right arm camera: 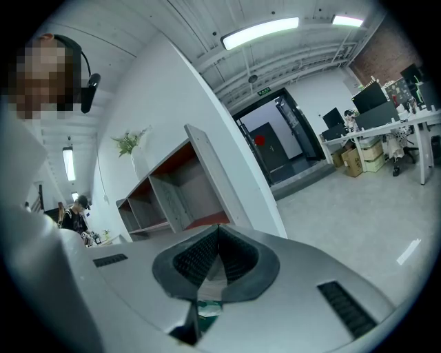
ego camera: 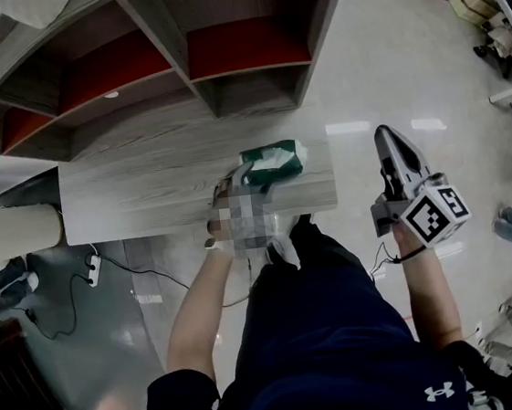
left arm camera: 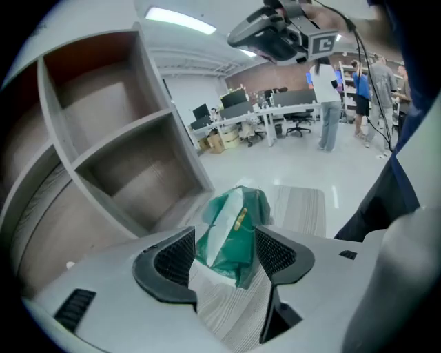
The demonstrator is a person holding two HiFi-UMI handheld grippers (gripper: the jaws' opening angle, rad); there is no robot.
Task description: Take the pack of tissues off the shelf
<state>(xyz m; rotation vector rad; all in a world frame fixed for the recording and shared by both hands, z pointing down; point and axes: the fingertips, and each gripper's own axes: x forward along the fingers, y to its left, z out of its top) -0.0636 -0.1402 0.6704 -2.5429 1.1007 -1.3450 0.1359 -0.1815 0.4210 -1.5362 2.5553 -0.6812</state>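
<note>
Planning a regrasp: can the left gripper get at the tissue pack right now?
Probably yes. The left gripper has its jaws open either side of the tissue pack, which lies on the wood-grain surface; nothing blocks it.

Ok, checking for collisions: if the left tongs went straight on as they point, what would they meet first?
The green pack of tissues, lying on the wooden surface between the open left tongs; probably almost at once.

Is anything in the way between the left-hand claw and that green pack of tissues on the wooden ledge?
Nothing visible is. The green pack of tissues lies on the wooden ledge, right between the open jaws of the left gripper, whose pads are not clamped on it. The right gripper, shut, is off to the side.
</note>
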